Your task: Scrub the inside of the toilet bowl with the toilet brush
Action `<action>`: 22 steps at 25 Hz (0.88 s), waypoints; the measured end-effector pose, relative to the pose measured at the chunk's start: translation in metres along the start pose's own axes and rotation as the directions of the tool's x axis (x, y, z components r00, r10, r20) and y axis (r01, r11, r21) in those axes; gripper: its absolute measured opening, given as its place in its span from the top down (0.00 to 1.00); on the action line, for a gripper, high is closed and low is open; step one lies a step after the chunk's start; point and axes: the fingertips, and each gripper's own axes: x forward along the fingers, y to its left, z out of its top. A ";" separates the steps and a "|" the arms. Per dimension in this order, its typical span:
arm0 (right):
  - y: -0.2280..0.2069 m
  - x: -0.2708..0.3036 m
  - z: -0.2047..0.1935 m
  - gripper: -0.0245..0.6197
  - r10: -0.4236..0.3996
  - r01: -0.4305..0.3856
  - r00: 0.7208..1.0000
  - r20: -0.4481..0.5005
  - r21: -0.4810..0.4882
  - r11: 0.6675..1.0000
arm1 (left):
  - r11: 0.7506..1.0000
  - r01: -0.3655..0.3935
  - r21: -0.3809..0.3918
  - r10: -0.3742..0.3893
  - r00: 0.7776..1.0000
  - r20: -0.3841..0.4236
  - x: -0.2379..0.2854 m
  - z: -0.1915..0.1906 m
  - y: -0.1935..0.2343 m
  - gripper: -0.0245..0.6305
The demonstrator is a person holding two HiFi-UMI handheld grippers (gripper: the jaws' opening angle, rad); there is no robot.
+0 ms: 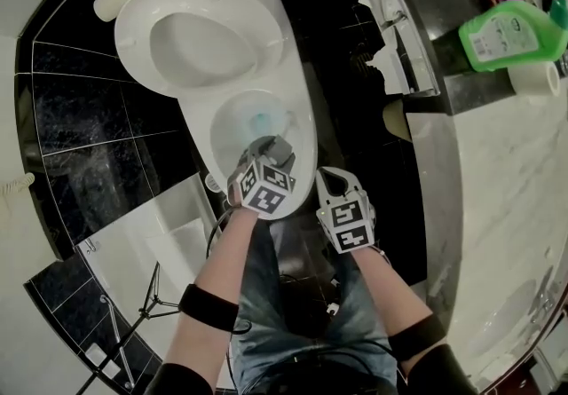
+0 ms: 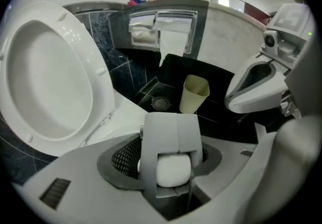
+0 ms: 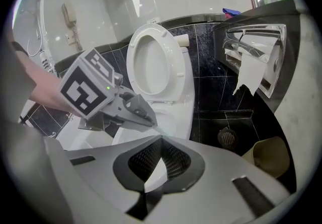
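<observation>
The white toilet bowl (image 1: 232,122) fills the middle of the head view. Its seat (image 1: 133,25) is tipped up behind it and a little blue water (image 1: 260,122) lies at the bottom. To the right runs a marble counter (image 1: 506,171), cut off by the picture's edge, with a green bottle (image 1: 506,34) lying on its dark ledge. Below that ledge a paper dispenser (image 3: 251,47) lets a torn sheet hang. On the dark floor beneath stand a cream cup (image 2: 193,94) and, just beside it, a round floor drain (image 2: 161,102).

From above, the left gripper (image 1: 277,152) hangs over the near part of the bowl and covers whatever is under it, so the head of the toilet brush cannot be made out in any view. In the left gripper view its jaws are closed tight on a white, rounded handle (image 2: 173,171), presumably the brush's. Only this end shows, with the rest hidden behind the grey jaws.

The right gripper (image 3: 158,142) is just beside the left one, off the bowl's near right edge and over the dark floor. Its jaws meet at the tips with nothing held between them. Through the narrow slit under the tips only the white of the toilet shows.
</observation>
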 end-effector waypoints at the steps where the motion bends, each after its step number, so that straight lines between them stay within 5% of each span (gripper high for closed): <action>1: -0.001 0.002 0.001 0.95 -0.001 0.001 1.000 0.001 -0.002 1.000 | 1.000 -0.012 -0.007 0.012 1.000 0.002 0.002 0.003 0.011 0.60; 12: 0.016 0.033 0.019 0.95 0.016 -0.016 1.000 -0.001 -0.042 0.999 | 0.992 -0.076 -0.099 0.079 0.996 0.036 -0.016 0.003 0.107 0.60; 22: 0.051 0.037 0.047 0.95 0.072 -0.069 0.997 0.027 -0.092 0.993 | 0.984 -0.093 -0.149 0.089 0.995 -0.035 -0.066 -0.033 0.110 0.60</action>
